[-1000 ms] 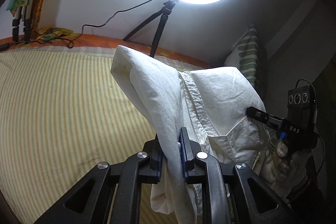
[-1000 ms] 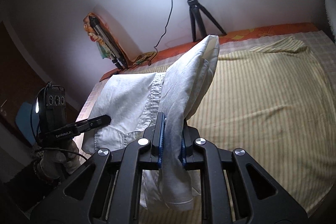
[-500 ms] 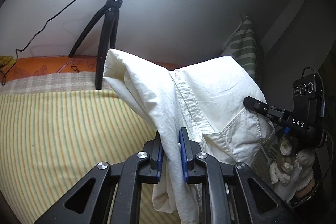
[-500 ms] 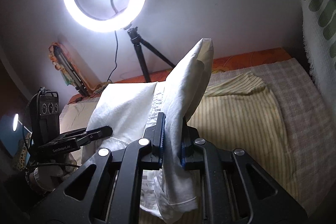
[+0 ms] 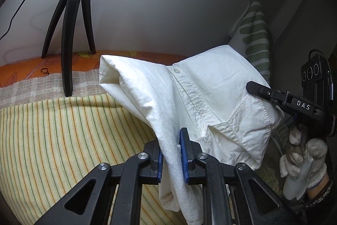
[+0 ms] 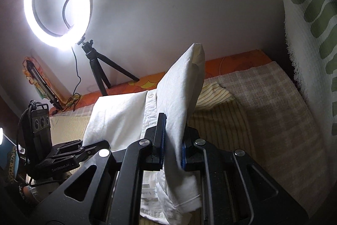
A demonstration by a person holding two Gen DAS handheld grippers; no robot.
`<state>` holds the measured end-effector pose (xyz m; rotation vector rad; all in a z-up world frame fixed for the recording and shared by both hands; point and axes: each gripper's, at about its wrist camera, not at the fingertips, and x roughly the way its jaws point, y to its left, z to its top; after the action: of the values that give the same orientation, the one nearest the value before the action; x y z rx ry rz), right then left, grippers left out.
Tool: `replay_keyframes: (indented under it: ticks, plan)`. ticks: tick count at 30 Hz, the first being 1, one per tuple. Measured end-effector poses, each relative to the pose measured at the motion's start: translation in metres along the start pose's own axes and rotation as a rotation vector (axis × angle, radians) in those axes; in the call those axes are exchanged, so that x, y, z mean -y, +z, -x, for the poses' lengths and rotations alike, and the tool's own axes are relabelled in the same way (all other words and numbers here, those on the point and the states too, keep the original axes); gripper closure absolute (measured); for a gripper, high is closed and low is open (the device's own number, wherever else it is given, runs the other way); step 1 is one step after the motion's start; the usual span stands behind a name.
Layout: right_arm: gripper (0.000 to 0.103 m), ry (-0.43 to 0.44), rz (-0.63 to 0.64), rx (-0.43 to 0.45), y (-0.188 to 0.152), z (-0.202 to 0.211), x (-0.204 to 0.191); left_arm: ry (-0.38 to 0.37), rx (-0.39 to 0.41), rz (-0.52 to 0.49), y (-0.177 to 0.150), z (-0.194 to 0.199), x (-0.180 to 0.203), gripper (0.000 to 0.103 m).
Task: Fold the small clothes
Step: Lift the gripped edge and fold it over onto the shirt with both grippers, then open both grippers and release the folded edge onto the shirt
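Note:
A small white button-up shirt [image 5: 210, 94] hangs in the air between my two grippers, above the striped bed. My left gripper [image 5: 171, 153] is shut on a bunched fold of the shirt near one shoulder. My right gripper [image 6: 172, 140] is shut on the other shoulder fold; the shirt [image 6: 118, 113] stretches from it toward the left gripper [image 6: 84, 146]. The right gripper [image 5: 256, 86] shows at the shirt's far edge in the left wrist view. A sleeve stands up stiffly in each view. The collar and button placket face me.
The bed has a yellow striped sheet [image 5: 52, 136] and a checked blanket [image 6: 273, 109]. A ring light [image 6: 56, 3] on a black tripod [image 5: 71, 35] stands at the wall. A green-patterned pillow [image 5: 254, 35] leans at the right.
Both grippers have carried the shirt forward toward the wall and the tripod, and turned to the right. The ring light has left the top of the left wrist view. Both grips stay shut.

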<state>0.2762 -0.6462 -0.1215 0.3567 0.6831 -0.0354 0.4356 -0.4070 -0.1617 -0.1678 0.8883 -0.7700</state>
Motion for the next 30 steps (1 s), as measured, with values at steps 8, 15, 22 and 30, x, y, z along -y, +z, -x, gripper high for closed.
replay_keyframes:
  ticks: [8, 15, 22, 30]
  plan:
    - [0.084, -0.192, -0.001, -0.04, -0.003, -0.015, 0.02, 0.075, -0.022, -0.065, 0.0, -0.011, 0.017, 0.077]
    - [0.048, -0.238, -0.002, 0.0, -0.003, 0.006, 0.023, 0.135, -0.038, -0.123, -0.008, 0.003, 0.026, 0.03]
    - [0.03, -0.245, -0.002, 0.032, -0.006, 0.025, 0.003, 0.167, -0.014, -0.14, -0.01, 0.031, 0.031, 0.012]
    - [0.028, -0.235, 0.004, 0.064, -0.011, 0.057, -0.029, 0.183, 0.017, -0.161, -0.015, 0.075, 0.042, 0.004]
